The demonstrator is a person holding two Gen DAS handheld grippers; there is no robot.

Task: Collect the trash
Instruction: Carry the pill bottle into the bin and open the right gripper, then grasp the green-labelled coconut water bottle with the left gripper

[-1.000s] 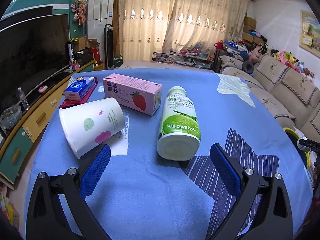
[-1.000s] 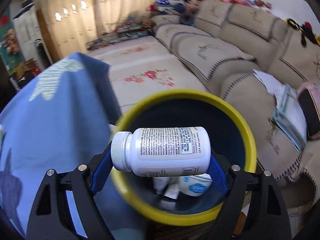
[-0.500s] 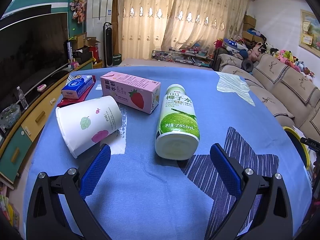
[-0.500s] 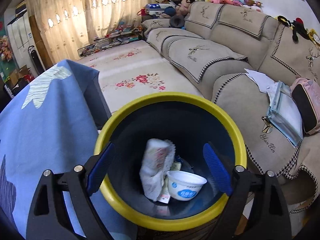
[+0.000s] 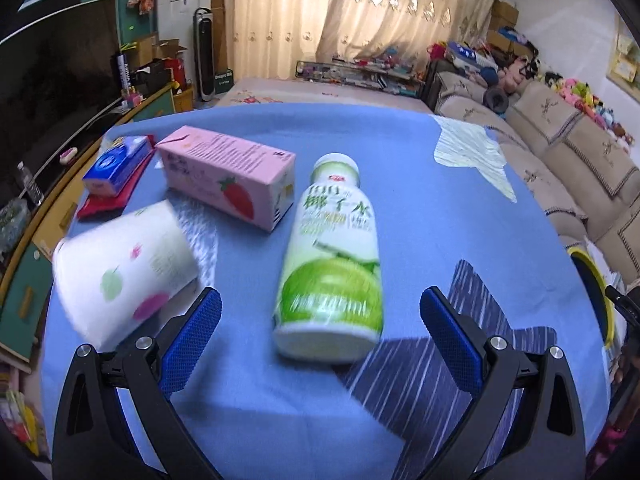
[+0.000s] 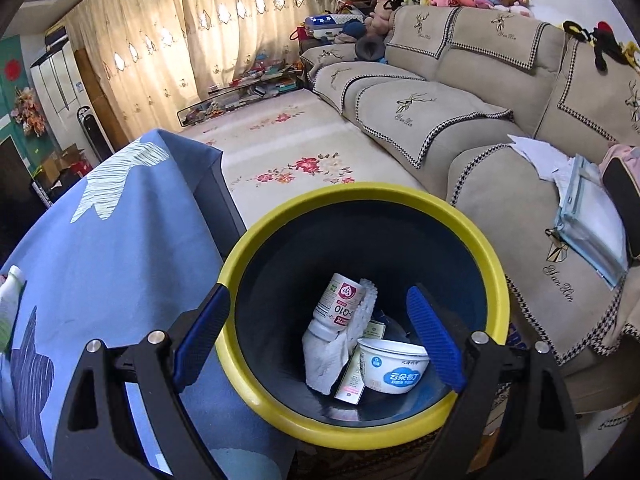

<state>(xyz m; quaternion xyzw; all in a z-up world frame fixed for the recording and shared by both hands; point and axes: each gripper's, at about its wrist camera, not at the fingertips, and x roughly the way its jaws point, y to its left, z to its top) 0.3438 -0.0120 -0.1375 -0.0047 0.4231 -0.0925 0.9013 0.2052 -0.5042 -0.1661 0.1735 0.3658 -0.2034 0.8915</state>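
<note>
Right gripper (image 6: 316,330) is hanging over the bin (image 6: 486,252), fingers spread and empty; pill bottle (image 6: 338,308) is lying inside. Left gripper (image 5: 316,320), fingers spread, is lining up on green bottle (image 5: 332,276) at 12 o'clock on table (image 5: 420,200).

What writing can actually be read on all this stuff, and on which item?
"椰子水": green drink bottle on the table; its volume line is blurred.
"Q10": white pill bottle in the yellow-rimmed bin.
"云朵布丁": white tub in the bin.
"Yuan Xin": sofa cover.
Pink strawberry carton: print too small.
Blue pack: unreadable.
</note>
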